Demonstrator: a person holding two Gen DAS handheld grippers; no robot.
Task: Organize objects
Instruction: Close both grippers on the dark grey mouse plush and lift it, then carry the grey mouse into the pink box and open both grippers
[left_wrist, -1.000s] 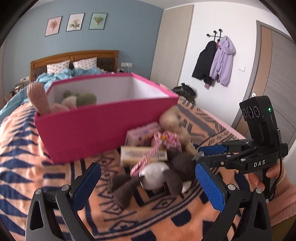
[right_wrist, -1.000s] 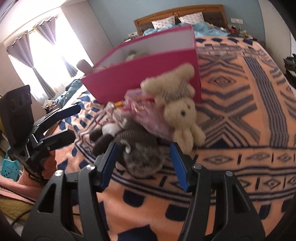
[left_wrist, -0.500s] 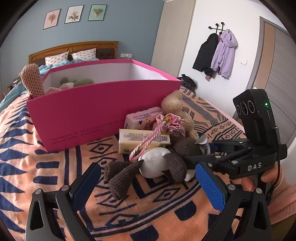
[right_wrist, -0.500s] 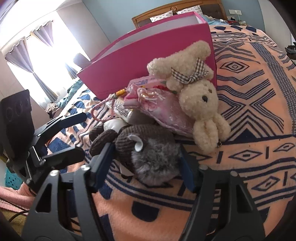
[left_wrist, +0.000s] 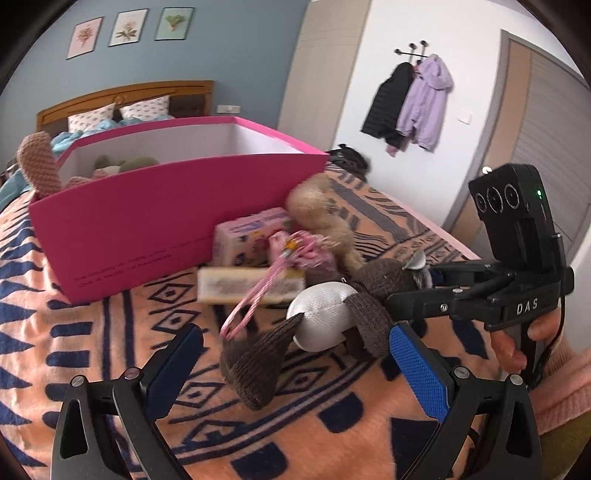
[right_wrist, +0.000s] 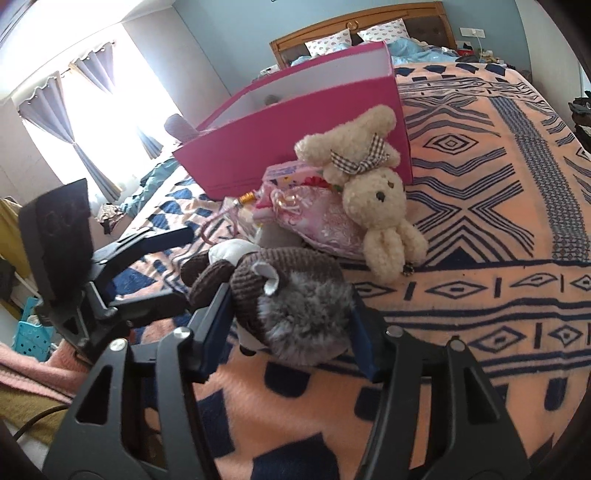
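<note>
A brown knitted plush toy (right_wrist: 291, 295) with a white belly and grey fluffy head lies on the bed blanket; it also shows in the left wrist view (left_wrist: 332, 314). My right gripper (right_wrist: 291, 325) has its jaws around the toy's head, pads touching it. My left gripper (left_wrist: 295, 369) is open and empty, just before the toy's legs. Behind lie a beige teddy rabbit (right_wrist: 373, 192), a pink pouch (right_wrist: 325, 225) with a cord, a pink pack (left_wrist: 251, 236) and a cream box (left_wrist: 251, 288). A pink storage box (left_wrist: 166, 214) holds several soft toys.
The patterned orange and navy blanket (right_wrist: 480, 206) covers the bed. Headboard and pillows (left_wrist: 122, 107) stand at the far end. Coats (left_wrist: 410, 99) hang on the wall right. A window with curtains (right_wrist: 85, 122) is on the left in the right wrist view.
My right gripper has advanced onto the brown toy's head and narrowed around it. The left gripper has come closer and lower toward the toy, staying open.
</note>
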